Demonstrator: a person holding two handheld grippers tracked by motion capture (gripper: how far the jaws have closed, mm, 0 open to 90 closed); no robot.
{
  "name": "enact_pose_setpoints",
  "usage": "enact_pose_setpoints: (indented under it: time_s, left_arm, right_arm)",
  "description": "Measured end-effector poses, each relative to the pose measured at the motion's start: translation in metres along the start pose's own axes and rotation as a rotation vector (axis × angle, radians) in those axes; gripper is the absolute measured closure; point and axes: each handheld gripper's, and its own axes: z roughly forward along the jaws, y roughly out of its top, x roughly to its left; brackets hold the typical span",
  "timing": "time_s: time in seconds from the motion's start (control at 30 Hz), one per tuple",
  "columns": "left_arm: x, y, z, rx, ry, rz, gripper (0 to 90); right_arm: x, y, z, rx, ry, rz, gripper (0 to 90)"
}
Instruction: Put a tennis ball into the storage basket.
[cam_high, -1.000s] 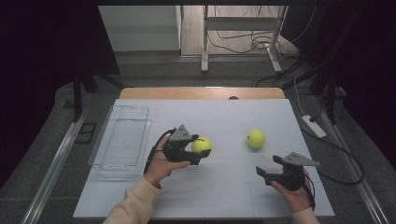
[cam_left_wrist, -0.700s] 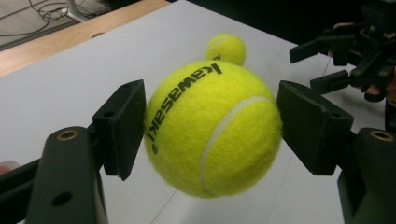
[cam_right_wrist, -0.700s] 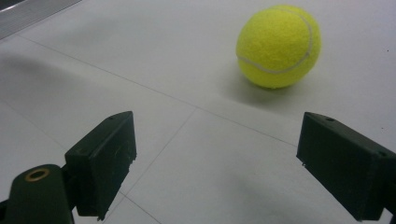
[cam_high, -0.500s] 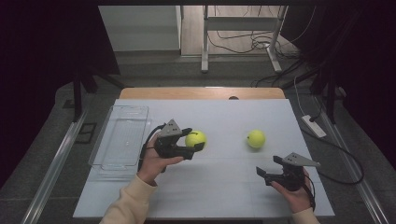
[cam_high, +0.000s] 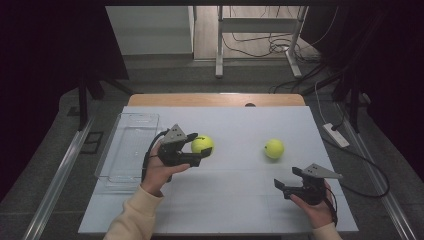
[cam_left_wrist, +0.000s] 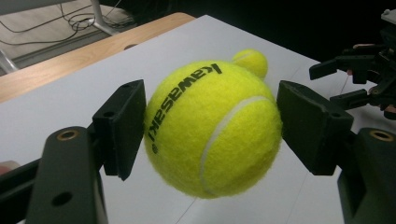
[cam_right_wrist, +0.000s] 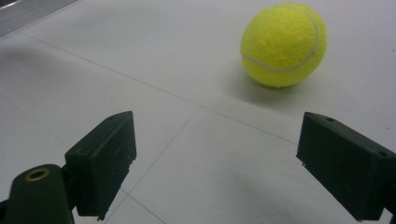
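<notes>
The left gripper has a ball pinched between its fingers, one pad on each flank, and the ball hangs clear of the counter. In the left gripper view the held ball bulges out between the two black pads, a printed word running up its face and a white seam curving toward the far finger. Just past the fingertips, over the top of the held ball, the second ball peeks up on the counter.

The right gripper sits low near the front edge, fingers spread wide with nothing between them. The second ball rests on the counter ahead of those fingers, off toward the right-hand one, well apart from both tips; in the right gripper view it sits with its shadow under it.

Behind the left gripper, away from its fingertips, a clear tray lies at the counter's edge. The left hand wraps the gripper body from below, cable looping at the wrist.
</notes>
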Motion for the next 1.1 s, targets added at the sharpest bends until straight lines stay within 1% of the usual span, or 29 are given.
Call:
enact_pose_setpoints:
  time_s: [0.17, 0.27, 0.47, 0.7, 0.87, 0.93, 1.1]
  left_arm:
    - [0.002, 0.000, -0.001, 0.004, 0.014, 0.003, 27.6]
    - [0.005, 0.000, -0.003, 0.006, 0.023, -0.002, 27.6]
    - [0.012, 0.000, -0.008, 0.000, 0.042, -0.024, 27.6]
    - [0.019, 0.000, -0.015, -0.012, 0.060, -0.034, 27.6]
    - [0.027, 0.000, -0.023, -0.022, 0.085, -0.044, 27.6]
    - [0.029, 0.000, -0.025, -0.031, 0.090, -0.057, 27.6]
    - [0.035, 0.000, -0.029, -0.034, 0.104, -0.067, 27.6]
  right_arm:
    - [0.000, 0.000, 0.000, -0.001, 0.000, 0.002, 11.5]
    - [0.000, 0.000, -0.001, -0.003, 0.001, 0.002, 11.5]
    - [0.000, 0.000, -0.001, -0.005, -0.002, 0.001, 11.4]
    - [0.001, 0.000, 0.000, -0.003, 0.002, 0.002, 11.5]
    - [0.001, 0.000, 0.000, -0.003, 0.004, -0.002, 11.5]
    - [0.001, 0.000, 0.000, -0.004, 0.004, -0.001, 11.5]
    - [0.001, 0.000, 0.000, -0.004, 0.005, -0.001, 11.5]
